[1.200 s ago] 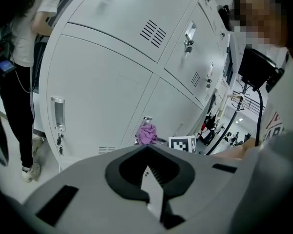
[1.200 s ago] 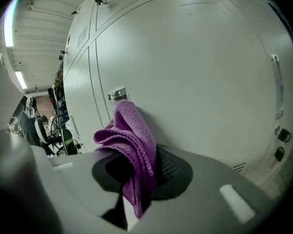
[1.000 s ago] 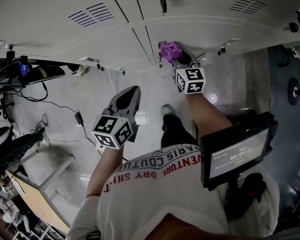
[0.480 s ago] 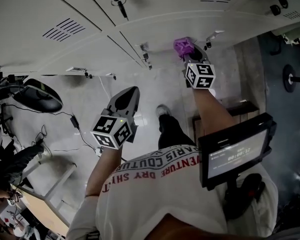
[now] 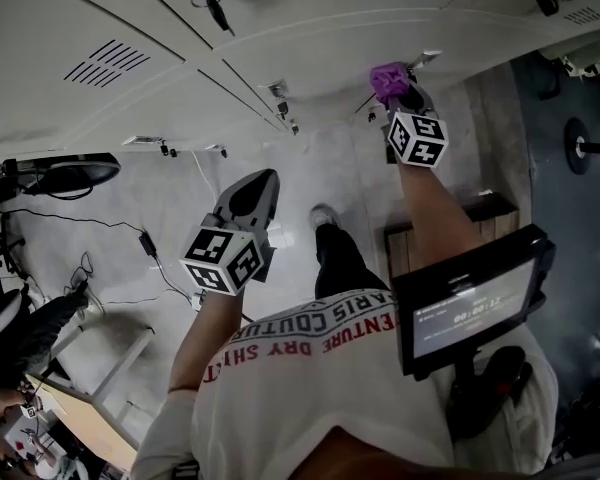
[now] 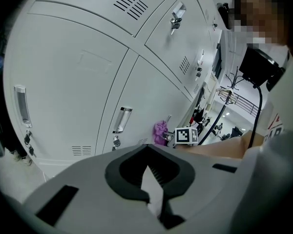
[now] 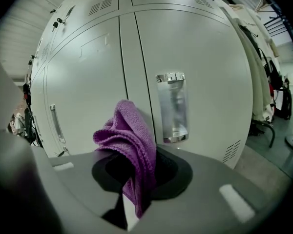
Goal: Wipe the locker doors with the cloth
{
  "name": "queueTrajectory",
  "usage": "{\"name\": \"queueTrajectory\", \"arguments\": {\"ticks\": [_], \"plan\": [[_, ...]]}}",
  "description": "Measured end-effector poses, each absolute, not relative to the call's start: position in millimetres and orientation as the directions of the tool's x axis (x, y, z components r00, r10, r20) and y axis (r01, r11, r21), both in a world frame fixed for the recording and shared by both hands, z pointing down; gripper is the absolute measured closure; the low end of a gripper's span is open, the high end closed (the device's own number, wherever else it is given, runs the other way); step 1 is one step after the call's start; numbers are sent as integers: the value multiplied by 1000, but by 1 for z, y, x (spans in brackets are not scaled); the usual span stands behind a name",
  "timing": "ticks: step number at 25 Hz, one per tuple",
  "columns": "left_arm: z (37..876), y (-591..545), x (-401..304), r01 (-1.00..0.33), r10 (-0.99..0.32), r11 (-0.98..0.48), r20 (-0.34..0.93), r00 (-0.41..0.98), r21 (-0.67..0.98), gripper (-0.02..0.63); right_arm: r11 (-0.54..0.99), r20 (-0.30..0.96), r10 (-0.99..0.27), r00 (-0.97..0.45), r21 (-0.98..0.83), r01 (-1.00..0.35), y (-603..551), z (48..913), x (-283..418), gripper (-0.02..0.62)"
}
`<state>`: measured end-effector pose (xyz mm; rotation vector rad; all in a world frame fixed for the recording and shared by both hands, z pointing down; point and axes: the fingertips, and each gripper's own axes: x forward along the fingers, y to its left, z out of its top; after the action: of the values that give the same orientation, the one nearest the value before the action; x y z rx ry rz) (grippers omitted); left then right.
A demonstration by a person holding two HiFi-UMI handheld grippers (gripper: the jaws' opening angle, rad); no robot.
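Jaws of the right claw [image 7: 129, 206] are clamped on the purple cloth [image 7: 129, 140], which bunches up out of the grip. The cloth sits in front of the seam between two grey locker doors [image 7: 205, 67], just left of a metal handle recess [image 7: 172, 106]; whether it touches the door cannot be told. From the head view, this claw [image 5: 400, 96] reaches low towards the foot of the lockers [image 5: 280, 38]. The left claw [image 6: 154, 199] has its jaws together with nothing between them, and it hangs well back from the doors, above the pale floor [image 5: 170, 198].
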<state>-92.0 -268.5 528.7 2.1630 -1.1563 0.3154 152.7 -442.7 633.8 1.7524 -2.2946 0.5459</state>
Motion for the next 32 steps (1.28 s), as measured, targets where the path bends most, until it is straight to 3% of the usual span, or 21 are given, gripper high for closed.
{"name": "queueTrajectory", "arguments": {"ticks": [7,12,18,25,32], "plan": [[528,-268,-100,-813,-668,-383,476,572,439,604,319,366,-854,-370,-193,-928,-417,627,125,522],[529,-263,-114,-823,-687,-360,472,552,439,604,457,323,-789,-523,-262,-850,-378,618,52,522],[527,-253,-131,-833,-703,-335,472,533,442,603,566,361,-676,-643,-304,-766,-333,642,-31,522],[538,-240,-157,-855,-731,-314,469,495,414,604,606,412,-614,-673,-301,-737,-332,678,-96,522],[549,-235,-173,-861,-742,-294,469,479,414,604,587,430,-617,-659,-306,-749,-363,700,-114,522]]}}
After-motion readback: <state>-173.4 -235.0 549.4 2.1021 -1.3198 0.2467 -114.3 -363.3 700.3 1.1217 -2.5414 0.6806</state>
